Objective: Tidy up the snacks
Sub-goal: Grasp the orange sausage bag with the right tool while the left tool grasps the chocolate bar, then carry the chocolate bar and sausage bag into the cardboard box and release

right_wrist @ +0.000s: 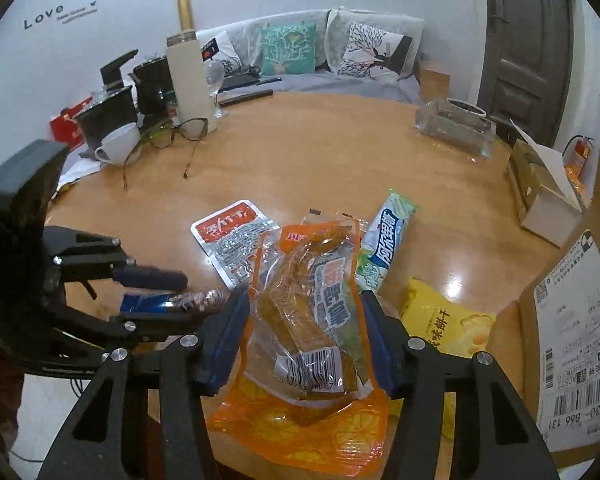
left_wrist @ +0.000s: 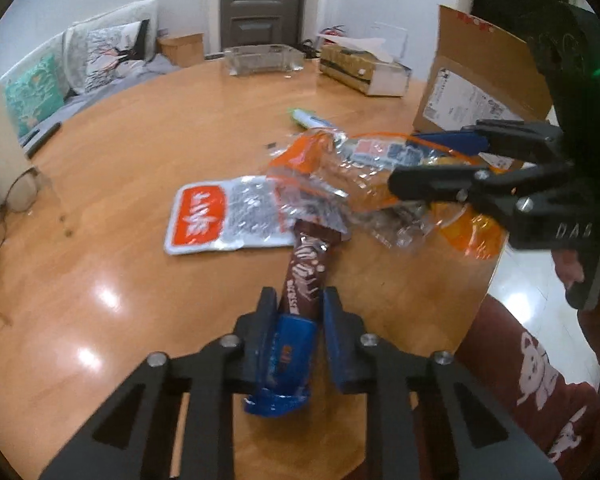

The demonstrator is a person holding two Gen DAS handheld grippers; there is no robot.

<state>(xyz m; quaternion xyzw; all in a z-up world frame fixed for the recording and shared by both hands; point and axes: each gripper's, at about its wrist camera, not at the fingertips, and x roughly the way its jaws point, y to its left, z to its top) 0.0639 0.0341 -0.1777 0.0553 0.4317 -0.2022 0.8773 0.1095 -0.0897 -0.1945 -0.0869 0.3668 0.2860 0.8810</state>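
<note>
Left gripper [left_wrist: 296,312]: pads pinching brown-and-blue snack bar [left_wrist: 300,280], bar pointing toward 12 o'clock over wooden table [left_wrist: 140,140]. Right gripper [right_wrist: 304,320]: pads clamped on orange clear-window snack pouch [right_wrist: 312,320]. Silver-red packet [right_wrist: 232,240] at 11 o'clock of pouch, green-white packet [right_wrist: 388,240] at 1 o'clock, yellow biscuit bag [right_wrist: 440,320] at 3 o'clock. Cardboard box [right_wrist: 580,320] beyond at 3 o'clock.
</note>
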